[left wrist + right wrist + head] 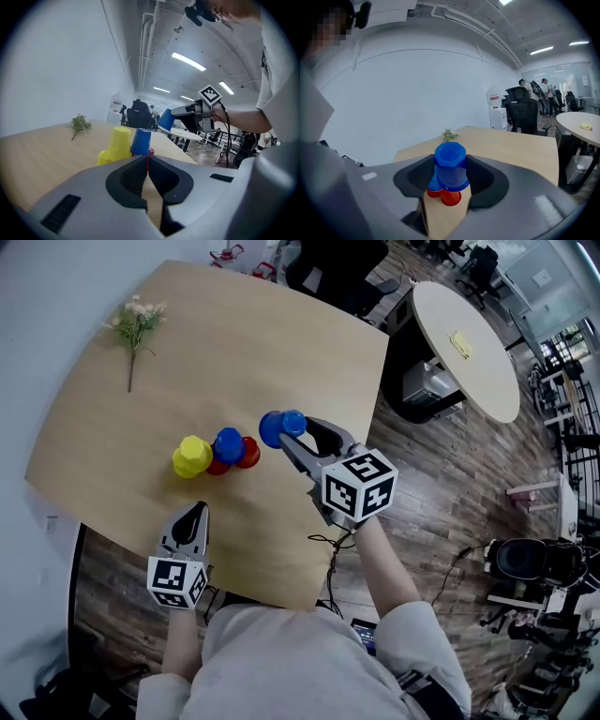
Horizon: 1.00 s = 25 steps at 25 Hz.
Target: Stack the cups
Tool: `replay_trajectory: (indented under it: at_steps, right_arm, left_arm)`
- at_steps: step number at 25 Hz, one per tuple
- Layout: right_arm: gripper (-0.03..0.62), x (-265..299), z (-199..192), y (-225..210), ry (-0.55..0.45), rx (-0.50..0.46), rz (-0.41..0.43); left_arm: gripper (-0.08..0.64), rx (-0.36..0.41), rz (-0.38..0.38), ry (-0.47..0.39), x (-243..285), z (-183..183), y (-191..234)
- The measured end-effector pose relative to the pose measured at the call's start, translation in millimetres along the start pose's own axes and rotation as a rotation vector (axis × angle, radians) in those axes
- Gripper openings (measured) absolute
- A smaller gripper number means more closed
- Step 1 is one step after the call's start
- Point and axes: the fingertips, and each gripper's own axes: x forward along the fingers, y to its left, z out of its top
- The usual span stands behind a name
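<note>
Right tongs (292, 432) grip blue cup (450, 165); yellow cup (192, 456), red cups (249, 454) on table (234, 343).

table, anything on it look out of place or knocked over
Only the flower sprig, lying flat near the far left corner, apart from the cups. The yellow cups, blue cup and red cups sit huddled together; nothing looks spilled or broken.
</note>
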Motion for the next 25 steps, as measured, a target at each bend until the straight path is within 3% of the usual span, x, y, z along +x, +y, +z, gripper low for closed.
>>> replay_trajectory:
  at_steps: [11,25]
  right_arm:
    - [0.221,34.6,15.4,75.0,0.042,-0.126,0.096]
    - [0.221,79.1,0.6,106.8,0.167,-0.176,0.098]
  left_arm:
    - [0.017,-0.015,0.005,-0.034,-19.1,4.1,15.8]
    - [0.017,-0.037,0.029,-0.034,-44.6,-3.6,51.1]
